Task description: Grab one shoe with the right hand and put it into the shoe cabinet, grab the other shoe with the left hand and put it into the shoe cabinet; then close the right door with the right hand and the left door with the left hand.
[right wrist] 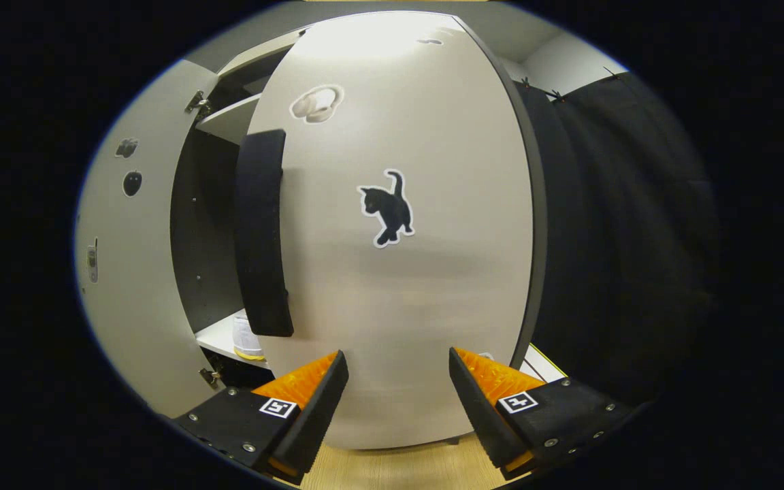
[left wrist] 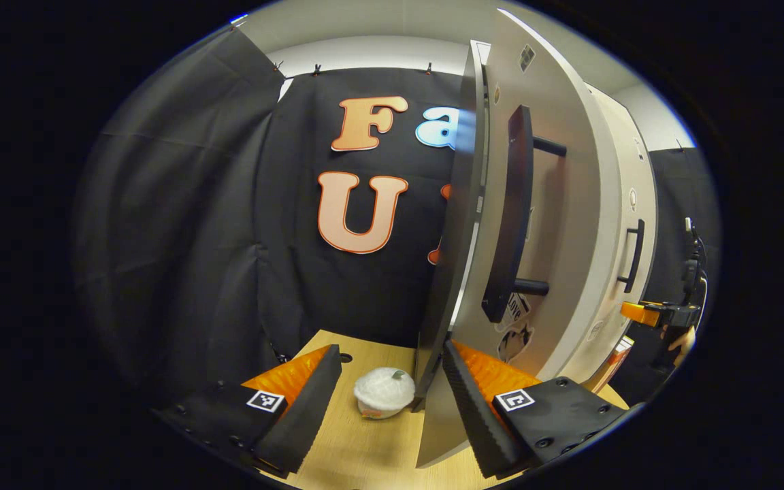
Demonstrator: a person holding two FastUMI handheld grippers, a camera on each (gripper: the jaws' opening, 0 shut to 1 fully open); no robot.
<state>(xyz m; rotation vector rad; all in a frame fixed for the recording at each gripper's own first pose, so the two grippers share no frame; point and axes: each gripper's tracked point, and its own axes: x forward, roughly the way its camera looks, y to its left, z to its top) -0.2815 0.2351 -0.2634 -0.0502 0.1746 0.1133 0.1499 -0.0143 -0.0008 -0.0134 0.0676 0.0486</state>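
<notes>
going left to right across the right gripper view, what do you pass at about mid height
Left cabinet door, open → dark cabinet interior → black bar handle → black cat sticker on the right cabinet door → that door's dark edge → black cloth wall.

Both grey cabinet doors, left door point(left wrist: 463, 224) and right door point(right wrist: 399, 231), stand ajar (black bar handles), a white shoe point(right wrist: 246, 338) shelved inside.

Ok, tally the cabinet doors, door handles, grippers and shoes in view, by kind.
Doors: 2, left and right
Handles: 2, left and right
Grippers: 2, left and right
Shoes: 1, on a cabinet shelf
Total: 7
</notes>
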